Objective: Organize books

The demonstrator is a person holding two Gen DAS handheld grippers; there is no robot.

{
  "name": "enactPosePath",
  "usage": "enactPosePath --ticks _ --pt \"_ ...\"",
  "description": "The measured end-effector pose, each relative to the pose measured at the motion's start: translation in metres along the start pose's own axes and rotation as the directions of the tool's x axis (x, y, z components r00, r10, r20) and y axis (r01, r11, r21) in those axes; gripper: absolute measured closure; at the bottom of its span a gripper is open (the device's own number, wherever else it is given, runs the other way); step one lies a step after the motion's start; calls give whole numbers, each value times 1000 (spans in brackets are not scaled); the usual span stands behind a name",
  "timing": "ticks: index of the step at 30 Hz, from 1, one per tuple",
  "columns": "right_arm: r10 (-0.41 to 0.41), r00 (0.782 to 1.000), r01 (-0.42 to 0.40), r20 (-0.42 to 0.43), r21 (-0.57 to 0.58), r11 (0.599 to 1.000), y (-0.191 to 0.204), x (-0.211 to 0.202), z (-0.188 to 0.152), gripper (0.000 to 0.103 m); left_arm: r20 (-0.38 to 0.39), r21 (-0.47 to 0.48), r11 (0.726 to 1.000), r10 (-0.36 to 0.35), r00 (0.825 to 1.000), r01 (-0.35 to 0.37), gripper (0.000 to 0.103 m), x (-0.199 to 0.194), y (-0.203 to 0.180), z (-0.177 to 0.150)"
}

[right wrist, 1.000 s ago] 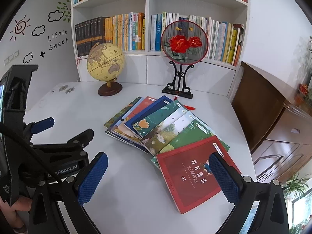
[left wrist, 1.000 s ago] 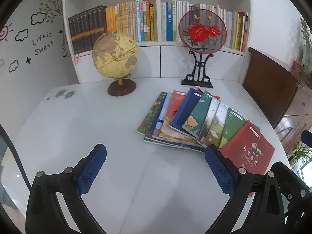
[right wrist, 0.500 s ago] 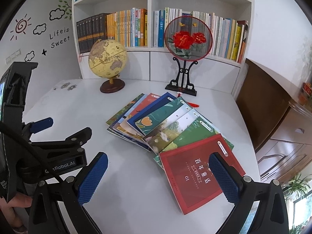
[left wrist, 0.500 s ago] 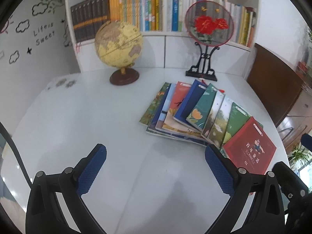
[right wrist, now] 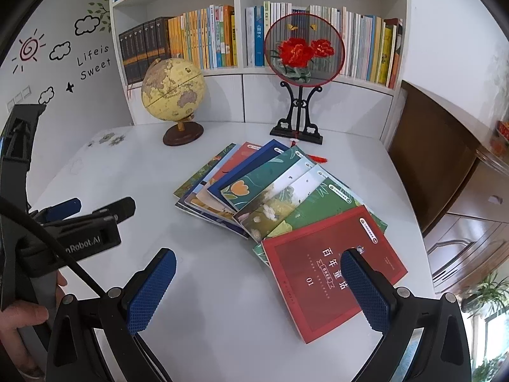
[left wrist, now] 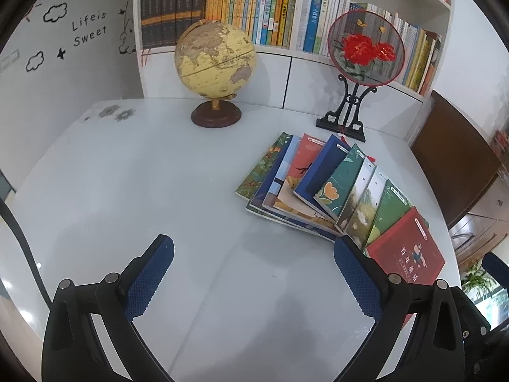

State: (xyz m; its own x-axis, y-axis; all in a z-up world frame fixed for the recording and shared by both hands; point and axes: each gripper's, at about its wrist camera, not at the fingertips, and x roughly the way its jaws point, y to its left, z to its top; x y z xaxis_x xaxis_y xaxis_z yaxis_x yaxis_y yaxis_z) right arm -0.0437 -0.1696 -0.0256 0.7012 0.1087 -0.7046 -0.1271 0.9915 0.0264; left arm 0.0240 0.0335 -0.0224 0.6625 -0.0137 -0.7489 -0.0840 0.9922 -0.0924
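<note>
Several thin picture books lie fanned out and overlapping on a white table (left wrist: 127, 191). A red book (right wrist: 321, 273) tops the near end of the fan; it also shows as the red book (left wrist: 404, 251) in the left wrist view. A blue book (right wrist: 251, 168) and a teal book (right wrist: 267, 178) with an orange flower lie further back. My right gripper (right wrist: 257, 270) hovers open above the table, its right finger over the red book's cover. My left gripper (left wrist: 253, 264) is open over bare table, left of the fan, holding nothing.
A yellow globe (left wrist: 214, 63) on a brown base and a round red-flower fan on a black stand (left wrist: 366, 47) stand at the table's back. Behind them is a white bookshelf (right wrist: 241, 38) full of upright books. A brown cabinet (right wrist: 445, 165) is at the right. A hand (right wrist: 19, 318) holds the left gripper's body.
Both grippers have drifted forward and tilted slightly down, so the books sit lower in view. The right gripper's right finger now overlaps the red book. Both stay open.
</note>
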Motion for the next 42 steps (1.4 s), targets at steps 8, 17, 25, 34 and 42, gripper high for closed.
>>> enactPosePath --ticks 8,17,25,34,42 --pt "-3 1000 3 2 8 1000 -5 0 -1 0 17 -6 999 46 999 -46 2 -2 3 0" --pt "-5 1000 5 19 -14 1000 -1 -1 1 0 111 47 997 51 993 -56 2 -16 -4 2" --pt "-15 998 19 58 -55 998 5 -6 2 0 186 94 995 7 983 -25 2 -27 -15 2" --pt "-12 999 14 53 -38 999 1 -4 1 0 171 115 993 -22 985 2 2 -25 -21 -2" --pt "-4 999 2 44 47 999 -16 3 -4 0 122 173 984 -59 991 37 2 -15 -30 -10"
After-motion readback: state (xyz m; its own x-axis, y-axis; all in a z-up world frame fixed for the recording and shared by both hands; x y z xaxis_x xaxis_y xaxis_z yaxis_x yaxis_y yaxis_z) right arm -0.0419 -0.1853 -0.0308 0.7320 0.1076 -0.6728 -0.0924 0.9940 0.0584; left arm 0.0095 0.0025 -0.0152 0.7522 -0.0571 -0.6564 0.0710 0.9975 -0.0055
